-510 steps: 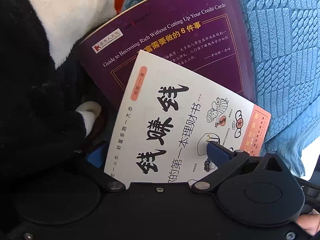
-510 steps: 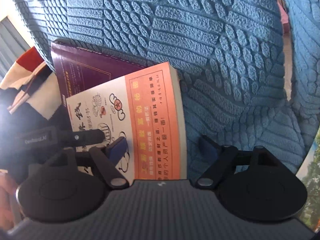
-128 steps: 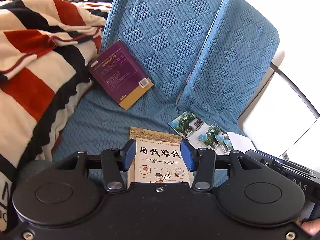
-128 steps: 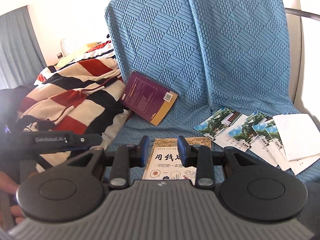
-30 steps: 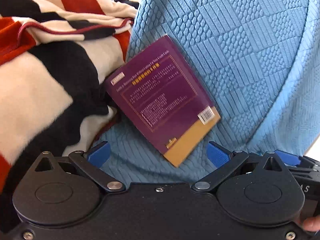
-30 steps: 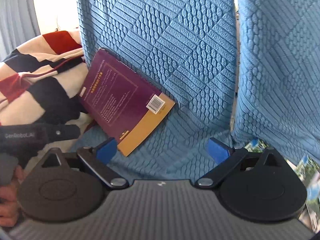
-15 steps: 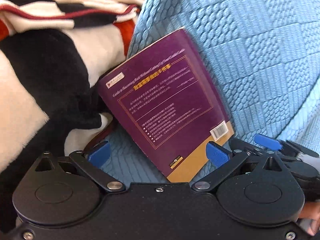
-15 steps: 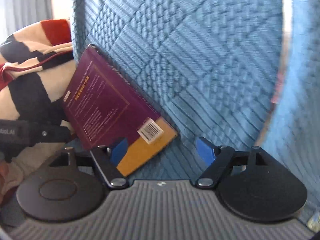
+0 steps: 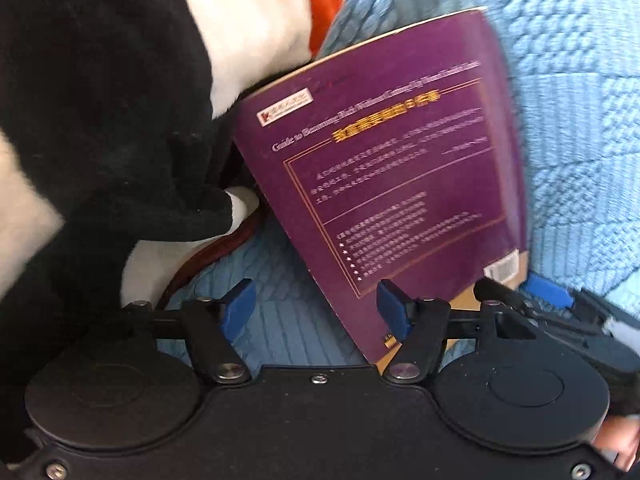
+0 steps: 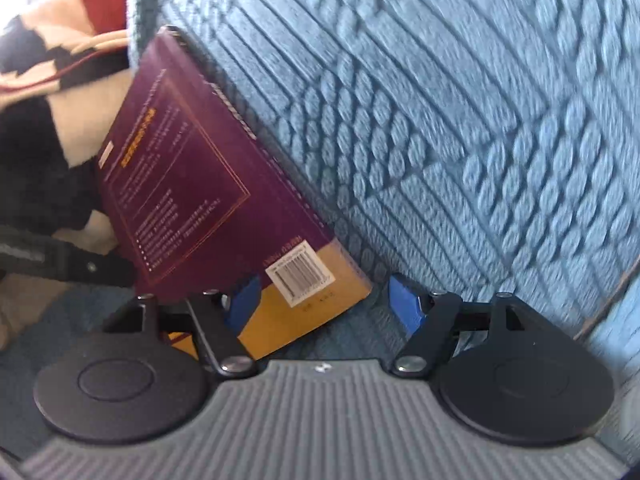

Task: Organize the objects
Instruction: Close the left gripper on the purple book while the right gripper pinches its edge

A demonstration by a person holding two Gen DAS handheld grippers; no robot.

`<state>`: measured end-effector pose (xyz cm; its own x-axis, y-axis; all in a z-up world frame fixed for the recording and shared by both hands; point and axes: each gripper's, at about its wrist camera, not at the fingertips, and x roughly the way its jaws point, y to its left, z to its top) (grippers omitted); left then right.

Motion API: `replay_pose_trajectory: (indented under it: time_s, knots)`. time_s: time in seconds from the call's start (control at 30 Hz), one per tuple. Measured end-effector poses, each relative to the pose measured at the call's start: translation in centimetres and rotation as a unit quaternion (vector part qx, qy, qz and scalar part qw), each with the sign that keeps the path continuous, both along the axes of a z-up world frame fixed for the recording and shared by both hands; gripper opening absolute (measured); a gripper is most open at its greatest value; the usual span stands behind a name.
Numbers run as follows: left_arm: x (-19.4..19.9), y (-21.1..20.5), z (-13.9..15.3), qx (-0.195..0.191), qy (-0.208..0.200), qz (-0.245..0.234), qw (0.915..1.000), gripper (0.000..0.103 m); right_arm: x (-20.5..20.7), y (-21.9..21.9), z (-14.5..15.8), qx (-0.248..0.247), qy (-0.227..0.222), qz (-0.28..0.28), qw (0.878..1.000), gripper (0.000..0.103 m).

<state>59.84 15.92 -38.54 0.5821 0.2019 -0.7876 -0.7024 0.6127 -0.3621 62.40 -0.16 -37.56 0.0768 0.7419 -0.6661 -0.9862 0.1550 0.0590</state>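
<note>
Blue quilted cushion (image 10: pixel 460 120) backs purple book (image 9: pixel 400 184); both tongs closing, neither clamping it.

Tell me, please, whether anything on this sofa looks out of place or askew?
Yes: the purple book leans crookedly against the blue backrest, standing on a bottom corner, its far edge tucked behind the striped blanket.

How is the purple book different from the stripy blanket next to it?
The purple book is stiff and flat; the stripy blanket is soft and rumpled. The book is purple with an orange-yellow band and print; the blanket has black, white and red stripes. The book leans on the blue cushion; the blanket lies heaped. Both sit on the blue seat.
</note>
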Motion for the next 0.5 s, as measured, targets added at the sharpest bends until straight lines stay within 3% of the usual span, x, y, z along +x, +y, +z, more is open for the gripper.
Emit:
replay_pose_trajectory:
  time_s: [0.23, 0.4, 0.5]
  knots:
    - [0.9, 1.3, -1.3, -0.034, -0.003, 0.001, 0.9994, 0.035, 2.8, -0.1, -1.8, 0.022, 0.151, -0.018, 0.988, 0.073]
    - [1.2, 1.5, -1.6, -0.043, -0.014, -0.005, 0.999, 0.022, 5.4, 0.1, -3.9, 0.042, 0.273, -0.035, 0.961, 0.075]
    - [1.2, 1.7, -1.9, -0.049, -0.013, -0.004, 0.9987, 0.02, 6.4, 0.0, -5.1, 0.063, 0.314, -0.042, 0.946, 0.075]
